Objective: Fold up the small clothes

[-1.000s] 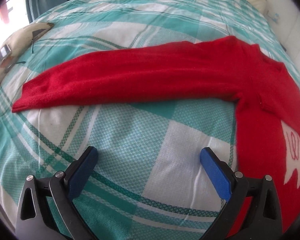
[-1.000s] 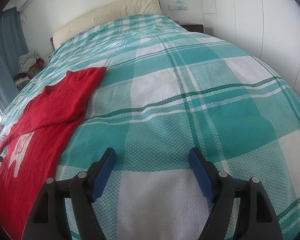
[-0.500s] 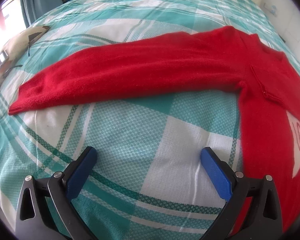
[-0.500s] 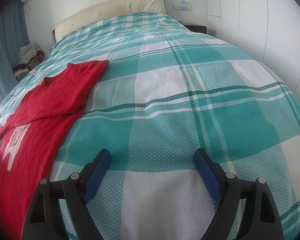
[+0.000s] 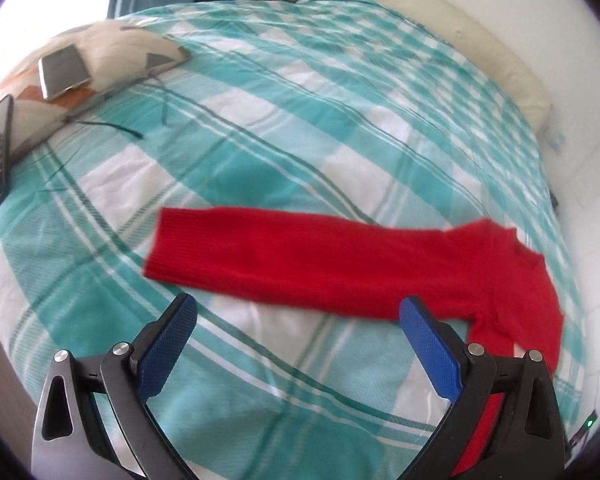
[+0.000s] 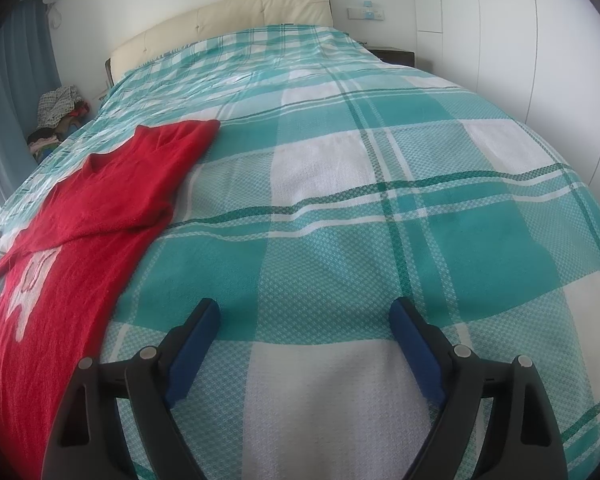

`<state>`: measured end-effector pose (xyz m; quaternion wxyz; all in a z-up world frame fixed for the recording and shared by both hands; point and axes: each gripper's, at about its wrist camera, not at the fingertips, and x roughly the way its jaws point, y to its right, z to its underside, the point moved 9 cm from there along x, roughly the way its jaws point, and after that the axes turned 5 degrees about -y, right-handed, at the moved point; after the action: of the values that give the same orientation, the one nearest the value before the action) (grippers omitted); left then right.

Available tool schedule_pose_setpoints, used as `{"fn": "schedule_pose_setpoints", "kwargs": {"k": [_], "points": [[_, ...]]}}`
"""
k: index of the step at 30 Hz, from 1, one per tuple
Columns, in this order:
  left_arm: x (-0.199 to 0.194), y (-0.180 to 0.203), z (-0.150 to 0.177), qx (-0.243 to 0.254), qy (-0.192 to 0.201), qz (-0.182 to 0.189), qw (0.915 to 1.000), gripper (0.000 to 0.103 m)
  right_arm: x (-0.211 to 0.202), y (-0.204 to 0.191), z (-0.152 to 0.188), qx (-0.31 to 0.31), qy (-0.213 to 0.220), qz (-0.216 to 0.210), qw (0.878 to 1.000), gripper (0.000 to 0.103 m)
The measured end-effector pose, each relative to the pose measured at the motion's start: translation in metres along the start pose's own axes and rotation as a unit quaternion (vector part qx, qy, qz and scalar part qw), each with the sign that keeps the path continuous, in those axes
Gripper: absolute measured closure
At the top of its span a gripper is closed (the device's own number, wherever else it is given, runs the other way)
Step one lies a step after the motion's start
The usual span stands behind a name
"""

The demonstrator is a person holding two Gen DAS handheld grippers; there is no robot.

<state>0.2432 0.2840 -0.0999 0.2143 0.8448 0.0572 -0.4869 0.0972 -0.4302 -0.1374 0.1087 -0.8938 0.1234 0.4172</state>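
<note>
Folding has barely begun: we see the red sweater (image 5: 340, 276) flat on the checked bedspread (image 6: 340, 240), one sleeve (image 5: 260, 256) outstretched (the other seems folded in). Our left gripper (image 5: 300, 320) and right gripper (image 6: 304, 320) are both spread, empty.

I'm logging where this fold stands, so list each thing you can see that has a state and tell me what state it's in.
Red sweater: lying flat on the bedspread, unfolded, held by neither tool.
Sleeve: stretched straight out to the side.
Left tool: open, nothing between the pads.
Right tool: open, jaws just been opening, over bare bedspread.
Bedspread: spread smooth over the bed.
Phone: resting on a cushion.
</note>
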Motion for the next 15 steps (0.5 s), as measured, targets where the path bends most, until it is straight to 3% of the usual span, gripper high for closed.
{"fn": "schedule_pose_setpoints", "kwargs": {"k": [5,10,12,15], "points": [[0.017,-0.063,-0.029,-0.034,-0.049,-0.047,0.9971,0.002,0.001,-0.002,0.0,-0.006,-0.002,0.006,1.0,0.016],[0.051,-0.083,-0.017,-0.078,-0.102,-0.018,0.9916,0.005,0.001,-0.003,0.0,-0.007,-0.003,0.007,1.0,0.015],[0.059,-0.081,-0.016,-0.075,-0.1,-0.022,0.9919,0.008,0.001,-0.003,0.0,-0.007,-0.003,0.006,1.0,0.015],[0.064,-0.073,-0.02,-0.063,-0.092,-0.026,0.9934,0.031,0.001,-0.003,0.0,-0.007,-0.003,0.007,1.0,0.015]]}}
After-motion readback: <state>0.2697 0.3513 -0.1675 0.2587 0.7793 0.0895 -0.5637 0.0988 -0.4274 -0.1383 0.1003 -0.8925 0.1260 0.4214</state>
